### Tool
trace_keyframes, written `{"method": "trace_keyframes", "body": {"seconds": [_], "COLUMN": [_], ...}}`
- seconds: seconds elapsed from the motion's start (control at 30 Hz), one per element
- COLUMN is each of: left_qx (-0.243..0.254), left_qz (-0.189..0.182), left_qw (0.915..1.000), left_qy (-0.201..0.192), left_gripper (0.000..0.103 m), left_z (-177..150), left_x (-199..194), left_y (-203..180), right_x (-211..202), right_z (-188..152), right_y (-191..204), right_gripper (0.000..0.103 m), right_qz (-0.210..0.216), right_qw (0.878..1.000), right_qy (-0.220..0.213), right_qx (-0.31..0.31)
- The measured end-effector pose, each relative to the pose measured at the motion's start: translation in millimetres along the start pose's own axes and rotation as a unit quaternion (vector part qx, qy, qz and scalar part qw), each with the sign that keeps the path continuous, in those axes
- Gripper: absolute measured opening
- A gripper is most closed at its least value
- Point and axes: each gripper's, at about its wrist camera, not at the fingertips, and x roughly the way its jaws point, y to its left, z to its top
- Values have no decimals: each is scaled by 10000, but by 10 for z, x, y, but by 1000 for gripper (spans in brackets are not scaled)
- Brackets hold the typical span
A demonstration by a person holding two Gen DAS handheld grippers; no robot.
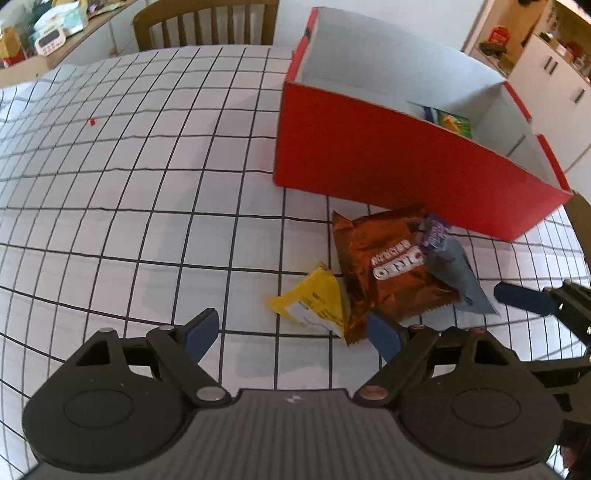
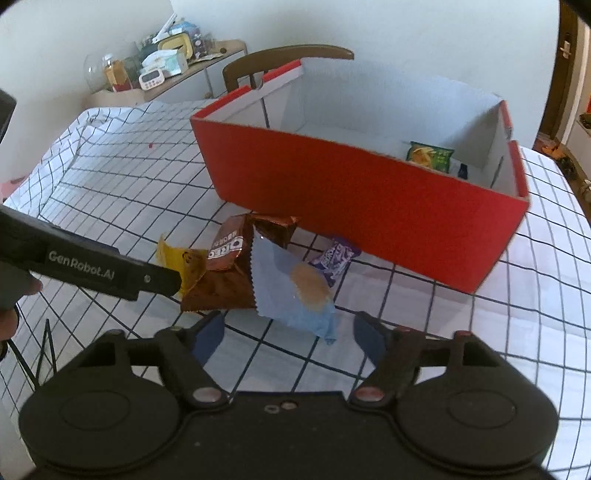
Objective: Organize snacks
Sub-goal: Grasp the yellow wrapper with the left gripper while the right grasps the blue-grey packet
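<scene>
A red box [image 1: 369, 155] with a white inside stands on the checked tablecloth; it also shows in the right wrist view [image 2: 369, 206]. A green snack pack [image 2: 430, 157] lies inside it. In front of the box lies a pile: a brown Oreo pack [image 1: 388, 269], a yellow pack [image 1: 317, 301], a small purple pack [image 1: 436, 230] and a light blue pack [image 2: 295, 291]. My left gripper [image 1: 291, 334] is open just before the yellow and brown packs. My right gripper [image 2: 288, 338] is open just before the blue pack.
A wooden chair [image 1: 207, 24] stands behind the table. A side counter [image 2: 173, 70] with jars, a timer and clutter is at the back left. White cabinets [image 1: 554, 85] are at the right. The left gripper's body [image 2: 85, 266] reaches in from the left.
</scene>
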Motion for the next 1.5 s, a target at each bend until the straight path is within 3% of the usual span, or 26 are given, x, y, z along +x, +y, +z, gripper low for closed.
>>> {"method": "trace_keyframes", "body": {"seconds": [0.17, 0.23, 0.37, 0.63, 0.83, 1.0, 1.5], "left_qx": [-299, -325, -425, -531, -465, -379, -265], "left_qz": [-162, -195, -287, -471, -428, -344, -282], "left_qw": [9993, 9992, 9984, 9971, 9979, 9987, 9992], "left_qy": [128, 160, 250, 274, 146, 78, -92], "left_gripper": [86, 75, 67, 36, 25, 19, 8], "left_z": [55, 60, 72, 78, 70, 56, -82], "left_x": [117, 141, 191, 186, 122, 70, -136], "left_y": [75, 76, 99, 119, 104, 76, 69], "right_x": [105, 124, 118, 95, 49, 15, -218], "right_z": [38, 35, 29, 50, 56, 44, -96], "right_y": [-26, -38, -34, -33, -85, -126, -160], "right_gripper": [60, 56, 53, 38, 29, 21, 13], "right_qz": [-3, 27, 75, 126, 158, 127, 104], "right_qw": [9999, 9999, 9998, 9997, 9999, 9998, 9977], "right_qy": [84, 118, 95, 75, 6, -46, -247], "right_qx": [-82, -93, -187, -214, -22, 161, 628]}}
